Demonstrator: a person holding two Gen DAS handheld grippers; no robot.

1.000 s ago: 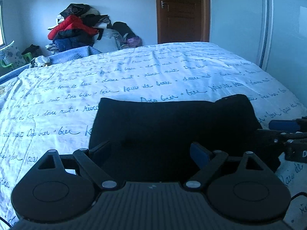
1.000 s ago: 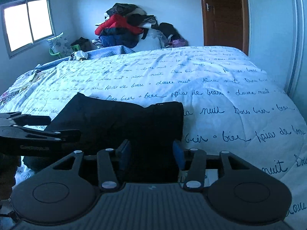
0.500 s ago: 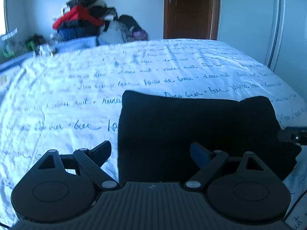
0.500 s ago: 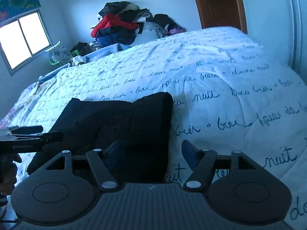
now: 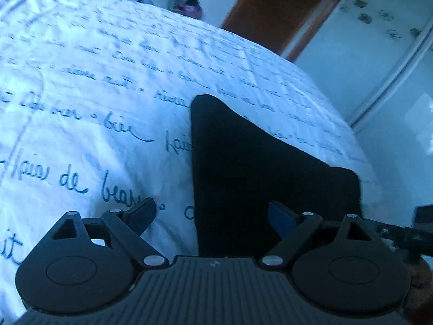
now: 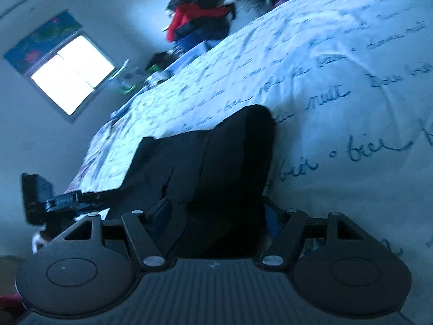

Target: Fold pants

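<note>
The black pants [image 5: 257,173] lie folded into a compact rectangle on the white bedspread [image 5: 81,108] with blue handwriting. My left gripper [image 5: 213,214] is open at the pants' near left edge, with the edge between its fingers and nothing held. My right gripper [image 6: 216,214] is open at the near right end of the pants [image 6: 213,162], with the thick fold of cloth between its fingers. The left gripper also shows in the right wrist view [image 6: 67,197], and the right gripper's tip shows in the left wrist view [image 5: 408,233].
A heap of clothes [image 6: 200,19] is piled at the far end of the bed. A window [image 6: 70,78] is on the left wall. A brown door [image 5: 270,8] and a white wardrobe [image 5: 379,54] stand to the right.
Both cameras have tilted sharply and moved closer to the pants. The left gripper has shifted to the pants' left edge. The right gripper's fingers now straddle the fold's right end.
</note>
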